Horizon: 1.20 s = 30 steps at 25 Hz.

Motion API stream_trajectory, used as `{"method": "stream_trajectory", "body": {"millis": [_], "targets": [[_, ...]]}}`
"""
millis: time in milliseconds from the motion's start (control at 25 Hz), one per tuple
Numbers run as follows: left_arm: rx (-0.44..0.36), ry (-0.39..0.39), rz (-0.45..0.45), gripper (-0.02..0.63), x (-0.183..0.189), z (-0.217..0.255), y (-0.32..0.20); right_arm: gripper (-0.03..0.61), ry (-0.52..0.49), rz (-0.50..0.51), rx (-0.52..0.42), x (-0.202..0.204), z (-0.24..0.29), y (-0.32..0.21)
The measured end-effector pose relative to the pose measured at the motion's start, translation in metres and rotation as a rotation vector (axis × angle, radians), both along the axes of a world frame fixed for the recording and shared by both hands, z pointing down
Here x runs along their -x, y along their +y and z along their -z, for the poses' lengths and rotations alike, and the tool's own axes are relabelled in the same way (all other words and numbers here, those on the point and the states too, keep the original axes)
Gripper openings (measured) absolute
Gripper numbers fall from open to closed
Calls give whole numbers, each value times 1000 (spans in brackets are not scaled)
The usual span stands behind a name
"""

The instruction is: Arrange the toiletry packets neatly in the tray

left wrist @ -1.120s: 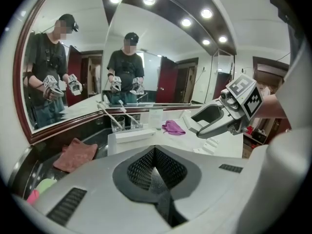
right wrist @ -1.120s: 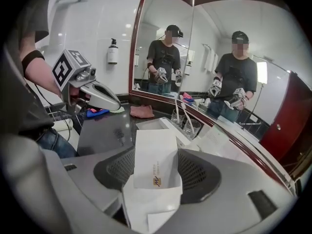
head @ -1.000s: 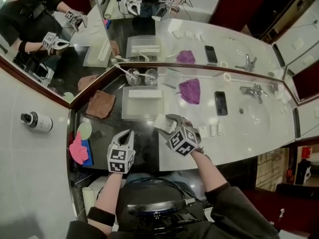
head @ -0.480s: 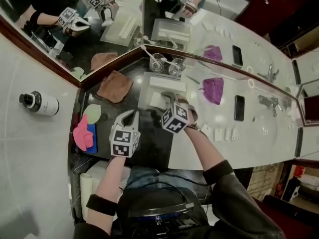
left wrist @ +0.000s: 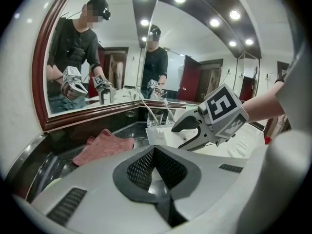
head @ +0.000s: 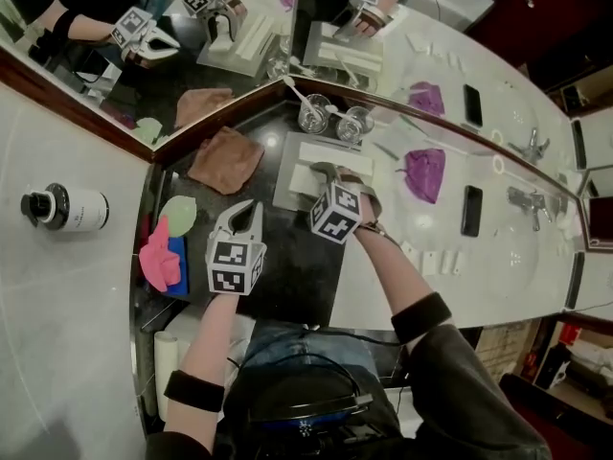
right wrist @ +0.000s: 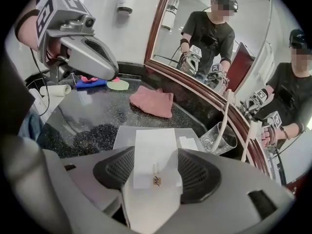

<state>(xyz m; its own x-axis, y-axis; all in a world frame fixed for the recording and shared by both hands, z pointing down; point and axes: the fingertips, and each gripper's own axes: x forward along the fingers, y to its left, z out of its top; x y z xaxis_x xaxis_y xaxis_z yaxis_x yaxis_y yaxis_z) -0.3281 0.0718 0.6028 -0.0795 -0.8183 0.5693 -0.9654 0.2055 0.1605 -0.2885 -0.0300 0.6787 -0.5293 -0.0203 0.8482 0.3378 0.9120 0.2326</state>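
Observation:
My right gripper point(head: 324, 171) is shut on a flat white toiletry packet point(right wrist: 155, 162), which fills the gap between its pads. Its jaws have just been opening slightly, with the packet still between them. It hangs over the near end of the pale tray point(head: 290, 188) on the dark counter. The tray point(right wrist: 124, 133) holds a long white packet point(head: 335, 160) and a smaller one point(right wrist: 187, 143). My left gripper point(head: 251, 206) is shut and empty, hovering over the dark counter left of the tray. More small packets point(head: 426, 262) lie on the white counter.
Two glasses point(head: 313, 113) with toothbrushes stand behind the tray against the mirror. A brown cloth point(head: 227, 158) lies left of the tray. A purple item point(head: 423, 172), a phone point(head: 471, 209) and a faucet point(head: 532, 204) are to the right. Pink, blue and green items point(head: 163, 257) sit far left.
My right gripper has carried the white packet from the white counter left to the tray. My left gripper has shifted a little toward the tray, still shut.

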Motion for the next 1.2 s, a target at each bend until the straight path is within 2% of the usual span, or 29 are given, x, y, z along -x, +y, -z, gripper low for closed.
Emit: {"method": "stream_trajectory", "body": {"millis": [440,760,920,1080,1200], "targets": [[7,-9,26,2,10,-14,6,324,-6,65,-26,9,-9,4],[6,8,18,2,3,-7,4,319,-32,45,-39,5,4,2],[3,-12,15,2,-1,-1,5,307,-60,33,-24,-2,22,6],[-6,-41,0,2,-11,19,1,230,-116,-21,15,-19,54,9],[-19,-57,-8,2,-23,38,-3,121,-195,-111,34,-37,85,2]]}}
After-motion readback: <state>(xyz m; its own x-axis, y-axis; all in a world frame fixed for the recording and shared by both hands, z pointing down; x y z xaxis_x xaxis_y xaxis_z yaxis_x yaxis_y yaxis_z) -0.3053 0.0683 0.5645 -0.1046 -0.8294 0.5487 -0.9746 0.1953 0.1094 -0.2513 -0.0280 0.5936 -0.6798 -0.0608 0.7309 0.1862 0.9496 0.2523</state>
